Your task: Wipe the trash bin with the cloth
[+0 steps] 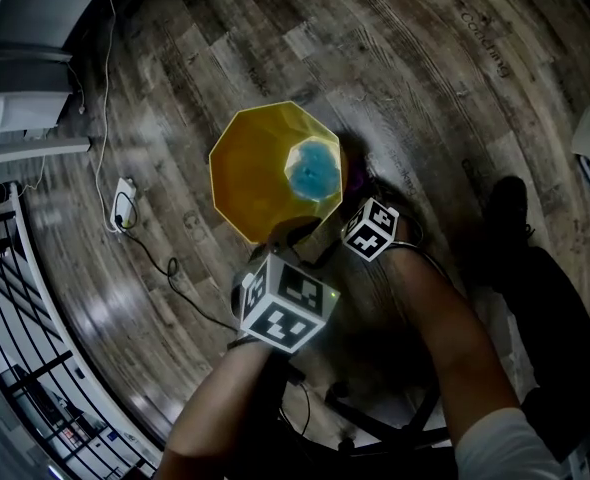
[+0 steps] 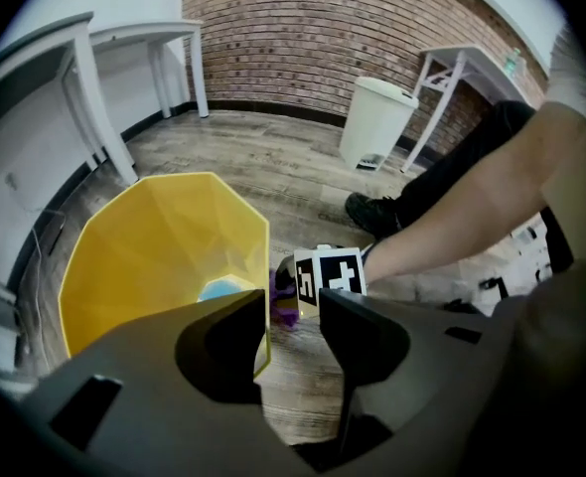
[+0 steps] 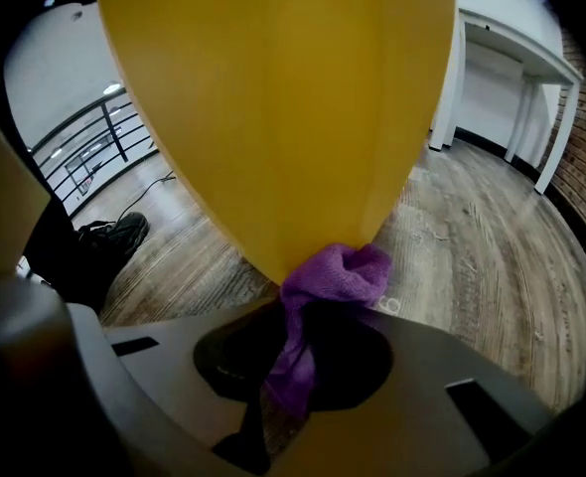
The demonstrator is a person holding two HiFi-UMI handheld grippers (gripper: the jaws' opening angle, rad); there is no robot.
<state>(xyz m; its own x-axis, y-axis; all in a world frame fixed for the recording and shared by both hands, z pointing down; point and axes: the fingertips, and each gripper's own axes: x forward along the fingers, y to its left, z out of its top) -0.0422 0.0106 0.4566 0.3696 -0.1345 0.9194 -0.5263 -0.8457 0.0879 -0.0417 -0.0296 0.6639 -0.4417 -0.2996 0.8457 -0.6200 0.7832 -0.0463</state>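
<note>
Clamping a purple cloth [image 3: 331,274], the right hand-held gripper [image 3: 295,338] is held with the cloth bunched against the outer wall of the yellow trash bin [image 3: 273,107], close to the floor [image 3: 492,246]. The left hand-held gripper [image 2: 291,318] is seen with jaws apart at the bin's rim, gripping nothing. The bin's blue bottom [image 1: 315,168] is shown in the head view; a white lidded bin [image 2: 377,117] is shown only in the left gripper view.

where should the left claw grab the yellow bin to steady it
Probably grip the bin by its near rim from above, one jaw inside, one outside: the wall is thin, the top open, and the open left claw hangs right by that edge.
</note>
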